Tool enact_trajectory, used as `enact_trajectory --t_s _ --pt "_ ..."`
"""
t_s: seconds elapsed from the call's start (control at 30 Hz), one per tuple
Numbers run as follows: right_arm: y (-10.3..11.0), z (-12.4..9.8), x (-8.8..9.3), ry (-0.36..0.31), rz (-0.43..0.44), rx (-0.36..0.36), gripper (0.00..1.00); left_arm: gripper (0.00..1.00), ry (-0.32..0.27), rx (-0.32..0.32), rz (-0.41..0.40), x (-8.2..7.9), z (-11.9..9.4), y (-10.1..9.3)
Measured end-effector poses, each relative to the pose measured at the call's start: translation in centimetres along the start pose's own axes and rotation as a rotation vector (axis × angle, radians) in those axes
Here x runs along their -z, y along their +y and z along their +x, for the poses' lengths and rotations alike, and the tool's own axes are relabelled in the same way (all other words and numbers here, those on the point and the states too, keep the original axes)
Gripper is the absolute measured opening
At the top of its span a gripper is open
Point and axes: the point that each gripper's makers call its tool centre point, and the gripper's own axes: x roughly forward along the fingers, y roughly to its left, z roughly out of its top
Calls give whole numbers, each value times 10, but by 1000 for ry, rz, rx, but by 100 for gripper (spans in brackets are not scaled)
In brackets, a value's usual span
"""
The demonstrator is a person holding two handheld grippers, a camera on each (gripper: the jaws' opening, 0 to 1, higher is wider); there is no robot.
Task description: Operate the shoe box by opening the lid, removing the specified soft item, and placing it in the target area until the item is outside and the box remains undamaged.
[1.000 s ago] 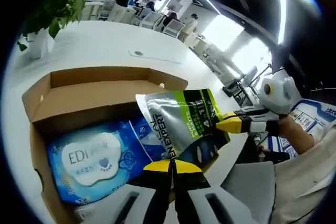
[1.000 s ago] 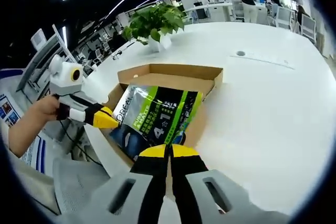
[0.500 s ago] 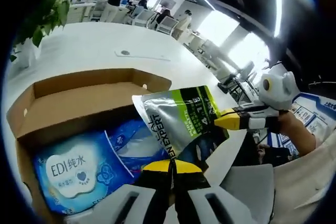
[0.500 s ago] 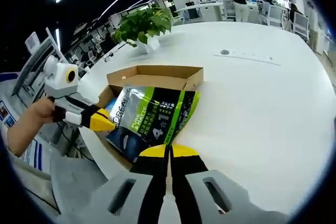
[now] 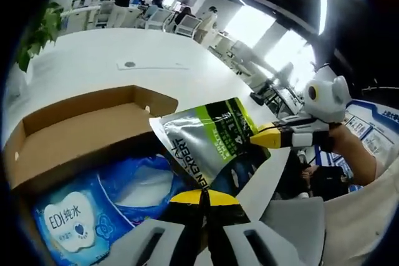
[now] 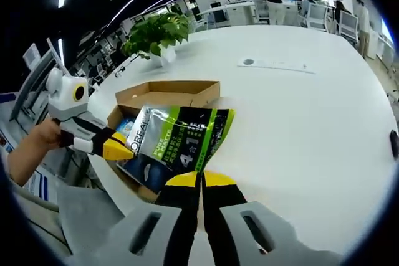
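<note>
A silver, green and black pouch (image 5: 209,147) hangs in the air over the open cardboard shoe box (image 5: 81,126). My left gripper (image 5: 204,196) is shut on the pouch's near edge. My right gripper (image 5: 259,138) comes in from the right, shut on the pouch's corner. Blue wet-wipe packs (image 5: 72,216) lie inside the box. In the right gripper view my right gripper (image 6: 199,179) pinches the pouch (image 6: 177,141), the left gripper (image 6: 121,151) holds its left edge, and the box (image 6: 165,91) sits behind and below.
The box rests near the edge of a large white table (image 6: 299,123). A potted plant (image 6: 153,32) stands behind it, and a flat sheet with a round port (image 6: 249,61) lies farther back. People and chairs are in the far background.
Both grippers have carried the pouch up and a little away from the box, which looks smaller and lower in both views. Both grips stay the same.
</note>
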Motion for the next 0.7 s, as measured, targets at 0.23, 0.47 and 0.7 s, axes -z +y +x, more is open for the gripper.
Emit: enact_trajectory --t_s 0.23,0.47,0.7 --pt "-18 -3 1 -2 27 15 0 0 3 7 3 -12 11 -4" --pt "-36 -7 1 4 42 33 0 0 5 30 -13 -18 27 -13" --pt "-52 -8 3 14 51 45 0 0 9 40 -34 -23 42 -15"
